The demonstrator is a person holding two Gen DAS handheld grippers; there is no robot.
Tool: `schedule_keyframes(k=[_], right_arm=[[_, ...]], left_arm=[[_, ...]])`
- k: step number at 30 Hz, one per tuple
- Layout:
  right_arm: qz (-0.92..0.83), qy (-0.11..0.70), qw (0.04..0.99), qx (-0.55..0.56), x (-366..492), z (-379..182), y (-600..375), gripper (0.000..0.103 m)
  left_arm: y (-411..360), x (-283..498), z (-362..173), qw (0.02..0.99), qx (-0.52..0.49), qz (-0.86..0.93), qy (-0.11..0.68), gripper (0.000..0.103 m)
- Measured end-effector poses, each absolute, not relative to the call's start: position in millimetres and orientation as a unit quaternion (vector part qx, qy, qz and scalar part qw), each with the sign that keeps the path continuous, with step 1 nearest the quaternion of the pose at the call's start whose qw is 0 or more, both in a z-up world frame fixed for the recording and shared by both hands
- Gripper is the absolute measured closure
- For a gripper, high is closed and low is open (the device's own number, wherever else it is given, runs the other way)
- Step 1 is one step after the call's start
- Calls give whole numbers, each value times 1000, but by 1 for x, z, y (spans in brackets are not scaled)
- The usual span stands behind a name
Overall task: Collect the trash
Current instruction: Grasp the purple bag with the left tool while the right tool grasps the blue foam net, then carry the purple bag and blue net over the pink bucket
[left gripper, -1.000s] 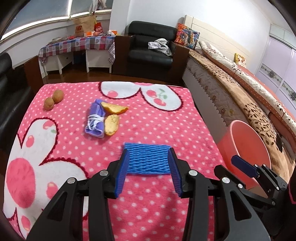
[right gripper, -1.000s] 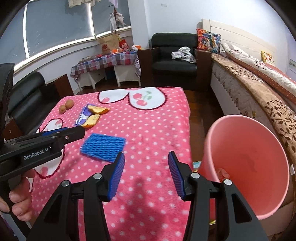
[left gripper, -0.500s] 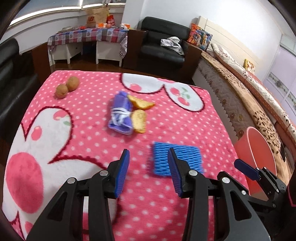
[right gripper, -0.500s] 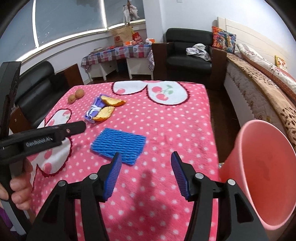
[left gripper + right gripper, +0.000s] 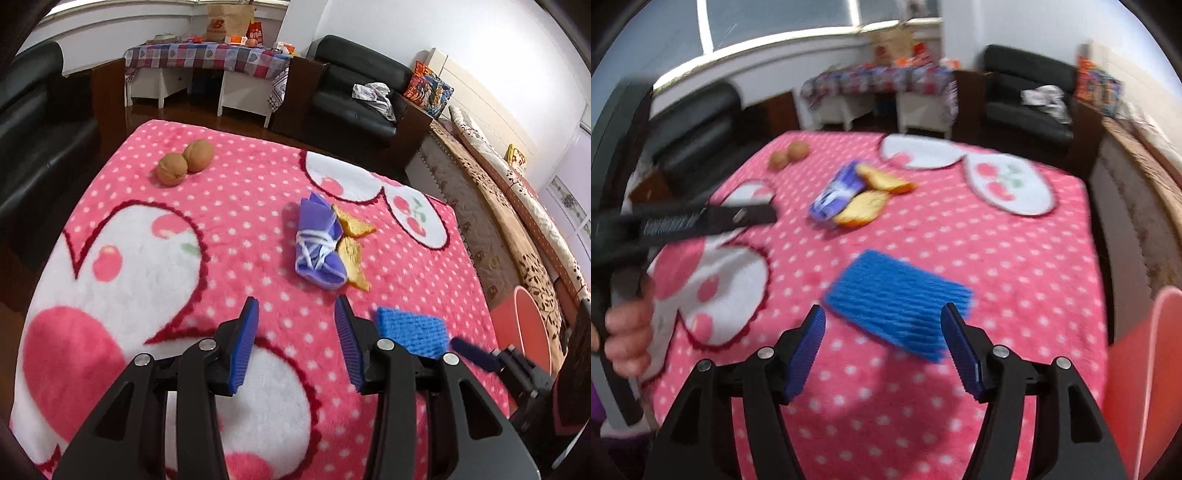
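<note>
A blue foam net sleeve (image 5: 899, 302) lies flat on the pink dotted blanket (image 5: 1015, 258). My right gripper (image 5: 882, 350) hovers just short of it, jaws opening, pads apart from the foam. In the left wrist view the blue foam net sleeve (image 5: 412, 332) shows to the right of my left gripper (image 5: 295, 345), which is open with nothing between its pads. Ahead of it lie a purple wrapper tied with white string (image 5: 319, 245) and two orange peel pieces (image 5: 351, 254). Two brown walnuts (image 5: 184, 162) sit at the far left.
A pink bucket (image 5: 528, 332) stands off the blanket's right edge, seen again as the pink bucket (image 5: 1148, 373) in the right wrist view. Black sofas (image 5: 33, 147), a black armchair (image 5: 354, 99) and a bed (image 5: 517, 206) ring the table. A hand (image 5: 628, 332) holds the left gripper's handle.
Both grippers swung leftward over the blanket. The foam sleeve left the left gripper's jaws' line and now sits before the right gripper, whose jaws have widened. The bucket slid toward the frames' right edge.
</note>
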State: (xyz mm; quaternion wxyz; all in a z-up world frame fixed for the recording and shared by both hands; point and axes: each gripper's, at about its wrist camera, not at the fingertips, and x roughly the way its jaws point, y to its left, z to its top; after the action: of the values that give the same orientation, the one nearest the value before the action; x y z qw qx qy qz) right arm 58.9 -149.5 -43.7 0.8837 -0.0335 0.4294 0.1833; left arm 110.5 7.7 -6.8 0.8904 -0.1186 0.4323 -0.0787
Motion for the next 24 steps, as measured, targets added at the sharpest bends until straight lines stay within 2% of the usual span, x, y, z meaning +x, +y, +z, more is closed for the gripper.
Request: schedule_keyframes(k=[5, 7, 12, 14, 15, 16, 20, 23, 24], right_arm=[[182, 461, 866, -57, 69, -55, -140, 43], [173, 464, 866, -63, 72, -56, -141, 53], [159, 462, 868, -86, 80, -56, -141, 67], [152, 459, 871, -87, 81, -57, -144, 78], [148, 459, 872, -81, 82, -56, -147, 87], [144, 459, 874, -71, 83, -56, -151, 94], [145, 452, 880, -26, 83, -50, -168, 97], [144, 442, 886, -4, 75, -43, -177, 97], [144, 439, 887, 5, 71, -41, -180, 97]], left_arm=[[0, 136, -11, 892, -107, -77, 433, 60], [-5, 146, -16, 891, -101, -73, 436, 60], [-16, 166, -29, 887, -95, -68, 447, 60], [-18, 167, -32, 888, -97, -66, 445, 61], [-19, 167, -32, 888, -99, -66, 444, 64], [-19, 167, -33, 887, -103, -72, 445, 73], [-20, 163, -30, 891, -93, -73, 438, 83], [-15, 157, -26, 891, -104, -69, 437, 85], [-13, 155, -23, 891, -107, -68, 436, 91]])
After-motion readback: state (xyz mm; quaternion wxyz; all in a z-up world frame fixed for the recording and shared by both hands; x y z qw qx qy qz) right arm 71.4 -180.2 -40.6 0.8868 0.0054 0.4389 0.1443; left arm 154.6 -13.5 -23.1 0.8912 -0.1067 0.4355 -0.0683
